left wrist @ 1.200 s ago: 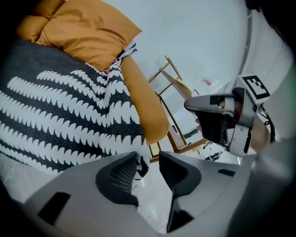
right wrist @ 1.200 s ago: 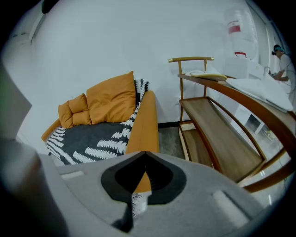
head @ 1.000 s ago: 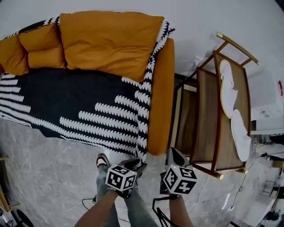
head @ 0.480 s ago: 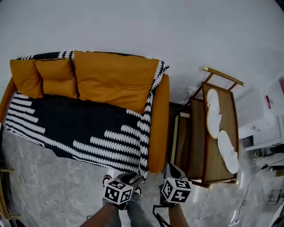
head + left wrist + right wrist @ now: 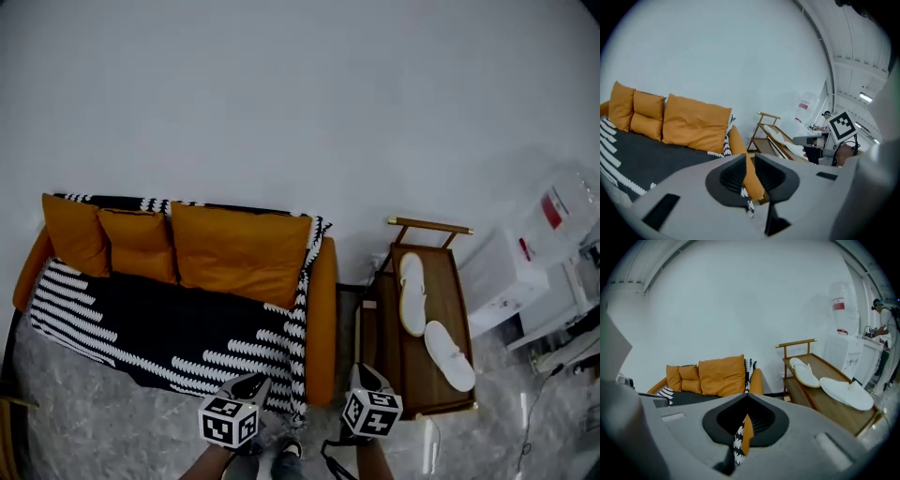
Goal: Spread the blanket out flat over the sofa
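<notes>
Blanket (image 5: 141, 328) spread over sofa (image 5: 322, 319), left gripper (image 5: 253, 382) jaws just narrowed, slightly apart, empty, right gripper (image 5: 361, 373) apparently closed, empty

The sofa (image 5: 322, 319) is orange and stands at about 8 o'clock in the head view. The blanket (image 5: 141, 330) is black with rows of white toothed stripes. It lies flat over the seat, shows above the three cushions (image 5: 239, 253) at the backrest, and hangs over the front edge toward 7 o'clock. One patterned border runs along the right armrest.
</notes>
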